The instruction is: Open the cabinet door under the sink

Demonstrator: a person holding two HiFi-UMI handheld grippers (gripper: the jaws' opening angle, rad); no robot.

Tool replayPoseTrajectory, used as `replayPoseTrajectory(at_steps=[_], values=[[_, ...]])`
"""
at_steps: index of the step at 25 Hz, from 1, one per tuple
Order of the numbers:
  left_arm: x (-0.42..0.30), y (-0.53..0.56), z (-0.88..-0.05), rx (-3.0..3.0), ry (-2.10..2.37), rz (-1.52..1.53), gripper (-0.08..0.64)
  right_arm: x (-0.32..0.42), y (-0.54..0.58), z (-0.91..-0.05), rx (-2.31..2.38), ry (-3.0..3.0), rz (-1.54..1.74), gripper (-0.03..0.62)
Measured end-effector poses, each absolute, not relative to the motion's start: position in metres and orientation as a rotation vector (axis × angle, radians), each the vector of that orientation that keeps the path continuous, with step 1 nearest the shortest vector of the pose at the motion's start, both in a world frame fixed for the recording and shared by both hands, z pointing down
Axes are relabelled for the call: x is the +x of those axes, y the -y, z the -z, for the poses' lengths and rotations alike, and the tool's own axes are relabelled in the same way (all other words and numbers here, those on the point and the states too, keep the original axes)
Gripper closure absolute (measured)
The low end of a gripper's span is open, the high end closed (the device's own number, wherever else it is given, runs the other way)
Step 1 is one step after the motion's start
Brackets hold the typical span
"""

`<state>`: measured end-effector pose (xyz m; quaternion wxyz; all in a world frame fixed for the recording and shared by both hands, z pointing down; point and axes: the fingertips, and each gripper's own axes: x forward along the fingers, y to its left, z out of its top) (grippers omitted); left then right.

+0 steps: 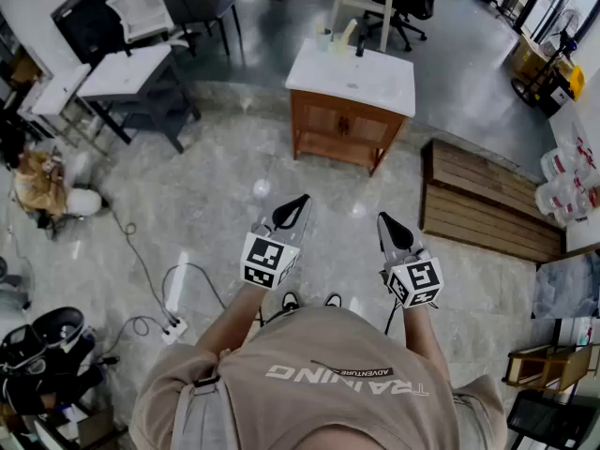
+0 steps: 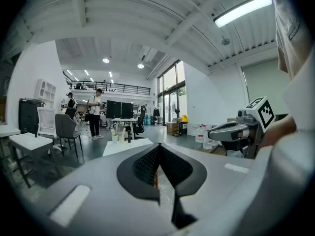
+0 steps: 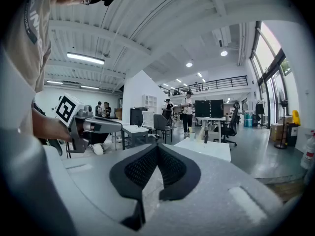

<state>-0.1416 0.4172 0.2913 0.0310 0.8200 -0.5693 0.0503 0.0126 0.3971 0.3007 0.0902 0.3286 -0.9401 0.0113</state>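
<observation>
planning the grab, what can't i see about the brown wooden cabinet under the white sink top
- Door handles: head view, too small on the brown wooden cabinet.
- Cabinet front: gripper views, hidden by the grey left gripper and right gripper themselves; only the white top shows.

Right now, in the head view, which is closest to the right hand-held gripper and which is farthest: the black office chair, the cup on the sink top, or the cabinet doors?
1. The cabinet doors: just ahead of the right hand-held gripper, slightly to its left.
2. The cup: at the back edge of the sink top.
3. The black office chair: beyond the cabinet, near the view's top.
</observation>
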Motion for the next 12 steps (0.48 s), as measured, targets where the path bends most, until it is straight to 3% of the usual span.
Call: replayPoseTrajectory(at_steps=[12], values=[[-0.152,-0.413,-0.302,2.493,1.733,-0.140,0.541,0.007,-0.395,-0.304,0.972,2.773,-0.044,0.592]])
